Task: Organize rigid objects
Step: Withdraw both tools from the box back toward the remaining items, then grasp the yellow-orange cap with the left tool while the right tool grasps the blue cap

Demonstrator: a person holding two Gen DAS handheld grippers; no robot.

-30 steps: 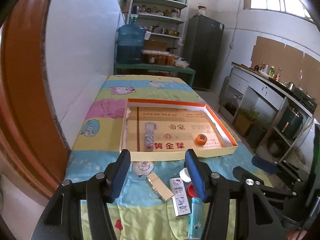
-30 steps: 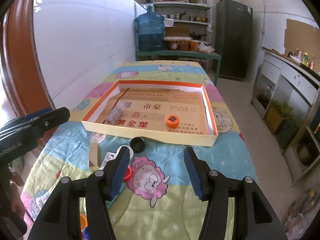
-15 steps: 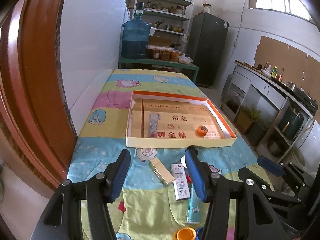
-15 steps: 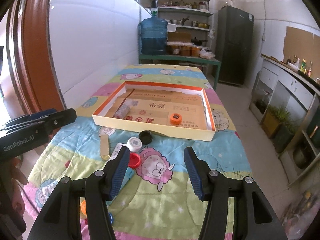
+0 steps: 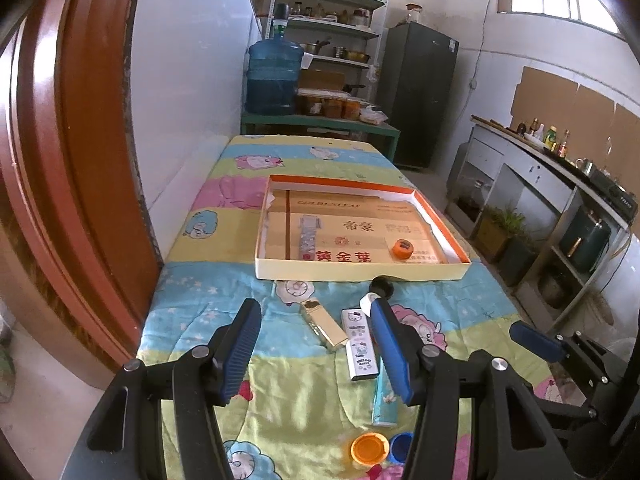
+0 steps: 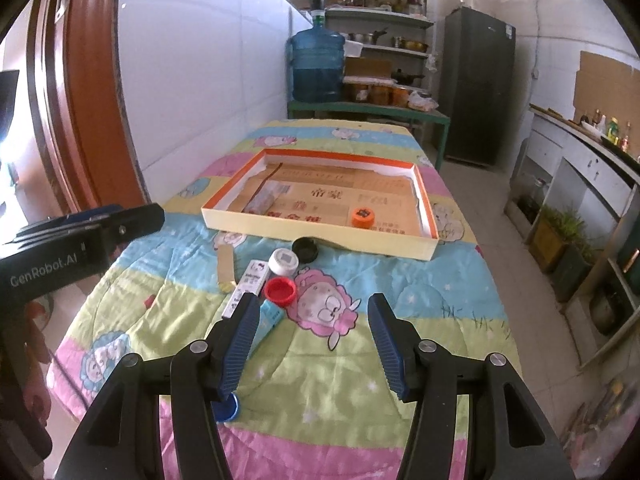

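Observation:
A shallow cardboard box lid [image 5: 360, 274] [image 6: 316, 230] with orange rims lies on the quilted table; inside it sit an orange cap [image 5: 402, 249] [image 6: 363, 217] and a long patterned packet [image 5: 308, 237]. In front of the lid lie a gold lighter [image 5: 324, 323] [image 6: 226, 266], a white Hello Kitty box [image 5: 360, 343] [image 6: 245, 286], a teal tube [image 5: 385, 400], white [image 6: 283, 261], black [image 6: 305, 249] and red [image 6: 281, 290] caps. Orange [image 5: 370, 447] and blue [image 5: 401, 446] caps sit nearest. My left gripper [image 5: 316, 344] and right gripper [image 6: 310, 336] hover open above the quilt, nothing between their fingers.
A white tiled wall and a brown door frame [image 5: 72, 160] run along the table's left side. A blue water jug [image 5: 274, 78], shelves and a dark fridge [image 5: 420, 96] stand beyond the far end. A counter [image 5: 552, 176] lines the right wall, across the floor aisle.
Both grippers have drawn back from the box lid toward the near end of the table, so more loose items and the near caps now show. Their jaws stay as wide as before.

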